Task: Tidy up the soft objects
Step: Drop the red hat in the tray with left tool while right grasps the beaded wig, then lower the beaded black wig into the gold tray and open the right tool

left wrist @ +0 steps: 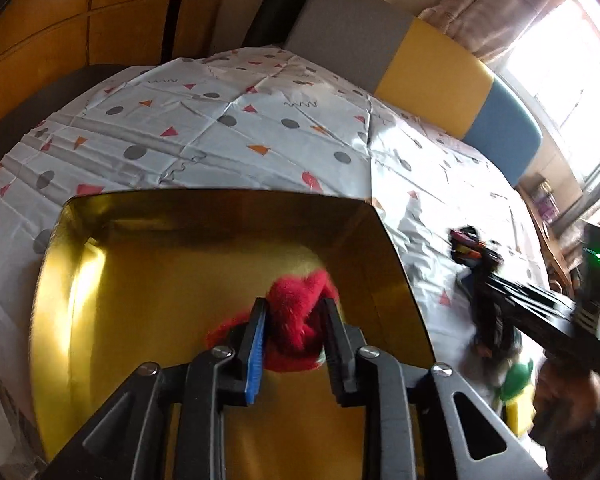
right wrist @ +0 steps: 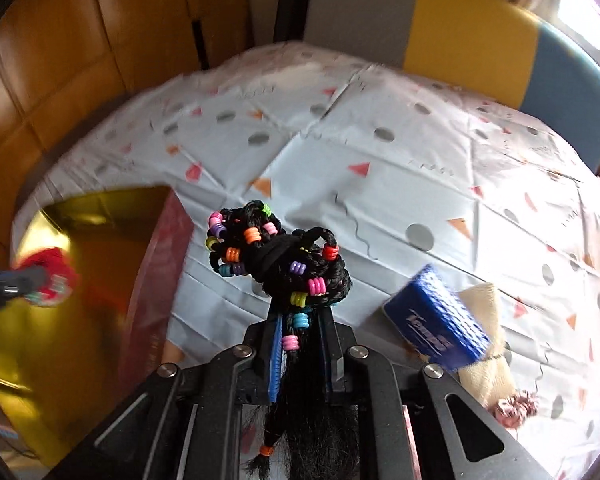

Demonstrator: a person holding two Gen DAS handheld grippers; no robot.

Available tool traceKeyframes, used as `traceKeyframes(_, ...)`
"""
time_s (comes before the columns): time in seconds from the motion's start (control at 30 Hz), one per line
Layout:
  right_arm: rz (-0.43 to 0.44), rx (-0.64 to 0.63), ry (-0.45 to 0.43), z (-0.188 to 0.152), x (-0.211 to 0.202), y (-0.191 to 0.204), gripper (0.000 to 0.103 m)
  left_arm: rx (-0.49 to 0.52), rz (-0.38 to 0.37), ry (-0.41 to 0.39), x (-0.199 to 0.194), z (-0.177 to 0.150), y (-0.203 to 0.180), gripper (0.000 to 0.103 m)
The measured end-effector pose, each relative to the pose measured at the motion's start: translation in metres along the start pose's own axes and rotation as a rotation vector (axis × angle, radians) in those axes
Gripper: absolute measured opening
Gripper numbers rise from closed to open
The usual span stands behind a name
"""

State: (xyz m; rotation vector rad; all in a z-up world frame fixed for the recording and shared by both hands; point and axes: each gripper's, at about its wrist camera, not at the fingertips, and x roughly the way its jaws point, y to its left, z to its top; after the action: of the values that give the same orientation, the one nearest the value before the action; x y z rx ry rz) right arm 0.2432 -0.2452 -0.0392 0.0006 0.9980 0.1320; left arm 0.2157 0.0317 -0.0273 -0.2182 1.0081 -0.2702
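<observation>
A fuzzy red soft toy [left wrist: 296, 320] hangs over the gold-lined box [left wrist: 204, 240], a black braided hairpiece with coloured beads [right wrist: 280, 264] is lifted just right of that box, and farther right lie a blue sponge [right wrist: 436, 320], cream cloth [right wrist: 488, 360] and pink scrunchie [right wrist: 516, 406].

A home: curtained window [left wrist: 548, 36], wooden cabinets [left wrist: 80, 32], patterned tablecloth [left wrist: 220, 120] on the table.

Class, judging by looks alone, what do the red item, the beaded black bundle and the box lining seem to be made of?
Red item: fuzzy knit or plush, visibly fibrous. Black bundle: braided hair-like strands, probably synthetic, with glossy plastic-looking beads. Box lining: shiny gold foil or metallic card, mirror-like reflections.
</observation>
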Motion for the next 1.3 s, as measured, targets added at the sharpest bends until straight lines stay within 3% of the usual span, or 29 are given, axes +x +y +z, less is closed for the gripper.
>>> traceKeyframes(0.13, 0.027, 0.019, -0.058, -0.008, -0.032, 0.0, 0.015, 0.015, 0.014, 0.023, 0.021, 0.006, -0.012, 0.04)
traceKeyframes(0.23, 0.043, 0.023, -0.085, -0.018, -0.046, 0.012, 0.015, -0.036, -0.009, 0.042, 0.019, 0.001, -0.009, 0.045)
traceKeyframes(0.47, 0.121, 0.048, -0.103, -0.04, -0.065, 0.036, 0.015, -0.116, 0.024, -0.094, -0.047, -0.028, 0.021, 0.045)
traceKeyframes(0.6, 0.201, 0.064, -0.093, -0.049, -0.07, 0.06, 0.015, -0.149, 0.062, -0.12, -0.073, -0.051, 0.042, 0.045)
traceKeyframes(0.9, 0.298, 0.033, -0.078, -0.059, -0.071, 0.117, 0.015, -0.069, 0.173, -0.172, -0.107, -0.098, 0.044, 0.045)
traceKeyframes(1.3, 0.222, 0.044, -0.023, -0.034, -0.032, 0.146, 0.015, -0.036, 0.193, -0.214, -0.124, -0.114, 0.042, 0.045)
